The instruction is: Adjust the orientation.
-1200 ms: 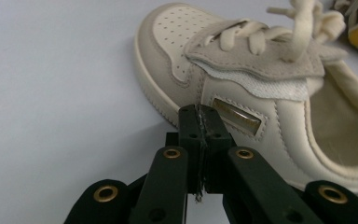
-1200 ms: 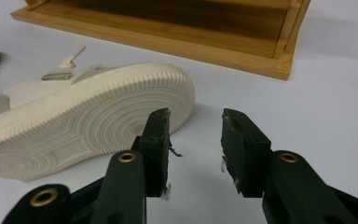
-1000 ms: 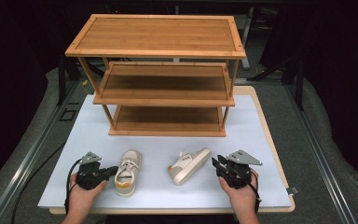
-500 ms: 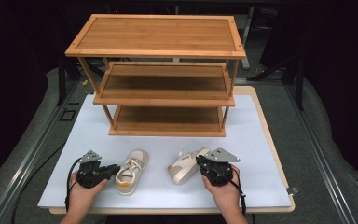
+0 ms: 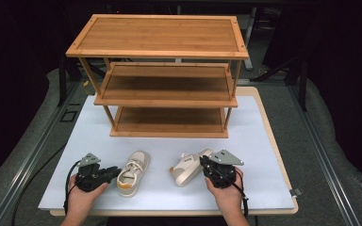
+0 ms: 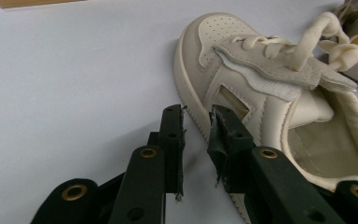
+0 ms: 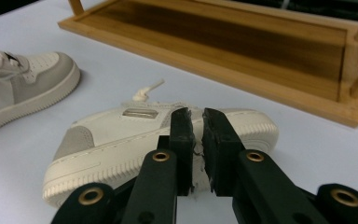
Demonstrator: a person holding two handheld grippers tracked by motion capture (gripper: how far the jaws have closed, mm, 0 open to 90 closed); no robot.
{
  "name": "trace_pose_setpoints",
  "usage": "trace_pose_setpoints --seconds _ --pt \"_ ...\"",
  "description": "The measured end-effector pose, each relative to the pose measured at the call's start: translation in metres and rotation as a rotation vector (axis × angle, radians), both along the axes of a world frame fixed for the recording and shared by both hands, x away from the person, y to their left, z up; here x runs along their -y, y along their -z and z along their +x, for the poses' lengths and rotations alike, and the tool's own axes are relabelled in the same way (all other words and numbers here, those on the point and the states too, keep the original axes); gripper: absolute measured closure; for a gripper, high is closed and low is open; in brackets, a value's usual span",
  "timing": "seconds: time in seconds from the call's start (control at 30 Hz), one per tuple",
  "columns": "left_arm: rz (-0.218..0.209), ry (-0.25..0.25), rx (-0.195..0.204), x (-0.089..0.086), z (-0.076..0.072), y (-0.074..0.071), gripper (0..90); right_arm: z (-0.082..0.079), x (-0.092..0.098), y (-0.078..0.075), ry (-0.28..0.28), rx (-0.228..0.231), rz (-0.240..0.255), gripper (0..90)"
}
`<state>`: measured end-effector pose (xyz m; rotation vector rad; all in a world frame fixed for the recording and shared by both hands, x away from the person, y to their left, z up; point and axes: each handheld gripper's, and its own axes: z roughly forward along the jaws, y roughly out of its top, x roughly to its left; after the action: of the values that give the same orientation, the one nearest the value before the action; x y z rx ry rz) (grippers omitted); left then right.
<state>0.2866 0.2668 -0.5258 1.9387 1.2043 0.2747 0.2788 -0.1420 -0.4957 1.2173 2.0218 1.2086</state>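
Observation:
Two small cream and grey sneakers lie on the white table top [image 5: 259, 141]. The left shoe [image 5: 133, 172] [image 6: 261, 93] stands upright with its toe pointing away. My left gripper [image 5: 117, 172] [image 6: 196, 116] sits at its left side, jaws almost together around a thin strip of bare table, the right jaw against the sole edge. The right shoe [image 5: 186, 168] [image 7: 121, 135] lies tipped on its side. My right gripper [image 5: 202, 162] [image 7: 198, 116] is shut just above that shoe's upturned side, with nothing gripped.
A three-tier bamboo shoe rack [image 5: 169, 89] [image 7: 223, 51] stands at the back of the table, all shelves bare. The left shoe [image 7: 23, 84] appears at the left of the right gripper view. A dark floor and metal rails surround the table.
My right gripper has moved left from the table's right side up to the tipped shoe. The left gripper has crept slightly toward its shoe. Neither shoe has shifted.

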Motion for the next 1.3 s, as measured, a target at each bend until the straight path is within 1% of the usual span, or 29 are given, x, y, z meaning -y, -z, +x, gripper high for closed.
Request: trace_pose_setpoints --seconds 0.03,0.07,0.1,0.13,0.17,0.2,0.23,0.43,0.5,0.53,0.57,0.63,0.67,0.7,0.73,0.77,0.8,0.83,0.9,0.93,1.0,1.07,1.1,1.13,1.17,1.2,1.23,1.27,1.3 --pt "-0.001 0.001 0.002 0.000 0.000 0.000 72.6 0.000 0.000 0.000 -0.009 0.009 0.006 80.8" --pt "-0.002 0.001 0.001 0.000 0.000 0.000 71.4 0.000 -0.002 0.000 -0.023 0.037 0.007 80.4" --pt "-0.003 0.001 0.001 0.000 0.000 0.000 71.4 0.000 -0.002 0.000 -0.023 0.037 0.007 80.4" --pt "-0.003 0.000 0.002 -0.001 0.000 0.001 70.3 0.001 -0.004 0.000 -0.012 0.027 -0.026 81.6" --pt "-0.009 -0.004 -0.002 -0.001 0.000 0.001 70.3 0.001 -0.004 0.000 -0.012 0.027 -0.026 81.6" --pt "-0.011 -0.003 -0.002 -0.002 0.000 0.001 68.8 0.001 -0.004 0.000 -0.009 0.028 -0.032 83.5" --pt "-0.011 -0.005 0.001 -0.002 0.000 0.001 68.1 0.000 -0.003 -0.001 0.000 0.017 -0.042 86.6" --pt "-0.013 -0.004 0.003 -0.003 -0.002 0.000 66.5 -0.008 0.005 -0.001 0.014 -0.008 -0.034 87.4" --pt "-0.015 -0.005 0.002 -0.003 -0.002 0.000 66.1 -0.011 0.009 -0.002 0.020 -0.027 -0.032 87.4" --pt "-0.014 -0.006 0.004 -0.003 -0.002 0.000 66.0 -0.014 0.015 -0.002 0.027 -0.060 -0.011 87.4" --pt "-0.014 -0.006 0.004 -0.003 -0.002 0.000 65.9 -0.014 0.015 -0.002 0.027 -0.060 -0.011 87.4" --pt "-0.016 -0.005 0.003 -0.003 -0.003 0.000 65.9 -0.017 0.019 -0.001 0.039 -0.087 0.007 87.4" --pt "-0.015 -0.006 0.004 -0.003 -0.003 0.000 65.9 -0.018 0.021 0.000 0.048 -0.091 0.011 87.3" --pt "-0.016 -0.006 0.004 -0.003 -0.003 0.000 65.8 -0.021 0.023 0.001 0.053 -0.110 0.014 87.2" --pt "-0.016 -0.007 0.003 -0.003 -0.004 0.000 65.6 -0.025 0.026 0.003 0.071 -0.130 0.006 86.8" --pt "-0.016 -0.007 0.003 -0.003 -0.004 0.000 65.6 -0.025 0.026 0.003 0.071 -0.130 0.006 86.8" --pt "-0.017 -0.007 0.002 -0.003 -0.004 0.000 65.6 -0.026 0.027 0.005 0.072 -0.141 0.010 86.7" --pt "-0.016 -0.008 0.003 -0.003 -0.004 0.000 65.3 -0.029 0.031 0.008 0.086 -0.164 0.012 86.1" --pt "-0.017 -0.012 0.003 -0.003 -0.005 -0.001 65.1 -0.029 0.033 0.009 0.093 -0.174 0.021 85.5" --pt "-0.018 -0.013 0.004 -0.003 -0.005 -0.001 65.0 -0.029 0.037 0.011 0.095 -0.200 0.042 85.1" --pt "-0.019 -0.014 0.006 -0.003 -0.005 -0.001 64.9 -0.029 0.038 0.011 0.094 -0.204 0.047 85.1" --pt "-0.022 -0.017 0.005 -0.003 -0.006 -0.001 64.7 -0.029 0.038 0.012 0.108 -0.205 0.021 86.5" --pt "-0.023 -0.016 0.005 -0.003 -0.006 -0.001 64.6 -0.028 0.037 0.013 0.125 -0.204 -0.007 87.0" --pt "-0.025 -0.017 0.005 -0.004 -0.006 -0.001 64.5 -0.028 0.037 0.015 0.134 -0.212 -0.026 87.3" --pt "-0.026 -0.016 0.003 -0.004 -0.006 -0.001 64.4 -0.023 0.037 0.022 0.164 -0.238 -0.043 88.5" --pt "-0.026 -0.016 0.003 -0.004 -0.006 -0.001 64.4 -0.023 0.037 0.022 0.164 -0.238 -0.043 88.5" --pt "-0.028 -0.016 0.004 -0.004 -0.006 -0.001 64.4 -0.020 0.038 0.026 0.160 -0.243 -0.035 88.9" --pt "-0.029 -0.016 0.004 -0.004 -0.006 -0.001 64.4 -0.016 0.041 0.028 0.135 -0.233 0.007 86.4" --pt "-0.027 -0.014 0.003 -0.004 -0.006 -0.001 64.4 -0.012 0.043 0.030 0.127 -0.240 0.045 85.4"
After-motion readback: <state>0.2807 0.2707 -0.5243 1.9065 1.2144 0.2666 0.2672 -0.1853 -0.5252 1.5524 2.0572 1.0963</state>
